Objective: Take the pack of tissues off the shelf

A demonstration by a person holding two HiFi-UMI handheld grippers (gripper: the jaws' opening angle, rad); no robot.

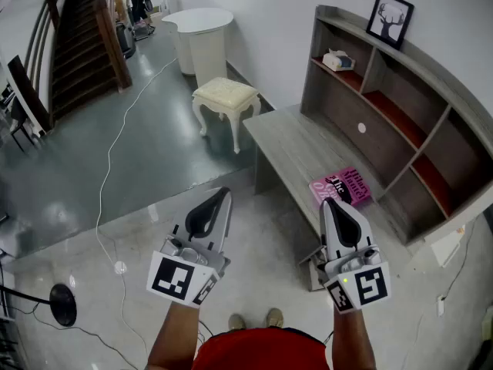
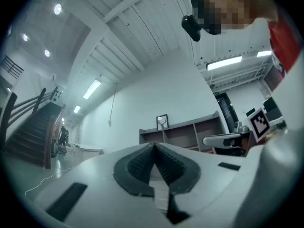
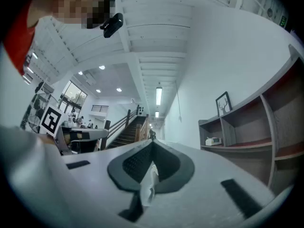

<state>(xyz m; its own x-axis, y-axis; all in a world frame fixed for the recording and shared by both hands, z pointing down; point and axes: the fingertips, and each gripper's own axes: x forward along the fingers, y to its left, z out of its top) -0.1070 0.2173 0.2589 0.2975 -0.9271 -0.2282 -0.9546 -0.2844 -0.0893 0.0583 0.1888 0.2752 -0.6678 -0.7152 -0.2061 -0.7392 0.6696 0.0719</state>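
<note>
The pack of tissues point(image 1: 337, 60) is a small pale pack lying in the upper left compartment of the curved grey shelf unit point(image 1: 400, 141); in the right gripper view the pack point(image 3: 213, 141) shows far off to the right. Both grippers hang low over the floor, well short of the shelf. My left gripper point(image 1: 225, 194) is shut, its pads meeting with nothing between them point(image 2: 154, 145). My right gripper point(image 1: 328, 202) is shut and holds nothing point(image 3: 152, 142); it stands close to the front of the low bench point(image 1: 289, 149).
A pink book point(image 1: 340, 188) lies on the bench and a framed picture point(image 1: 390, 18) stands on the shelf top. A cream stool point(image 1: 225, 95), a white round table point(image 1: 202, 33), a staircase point(image 1: 85, 29), a floor cable point(image 1: 114, 149) and a black round base point(image 1: 62, 304) lie to the left.
</note>
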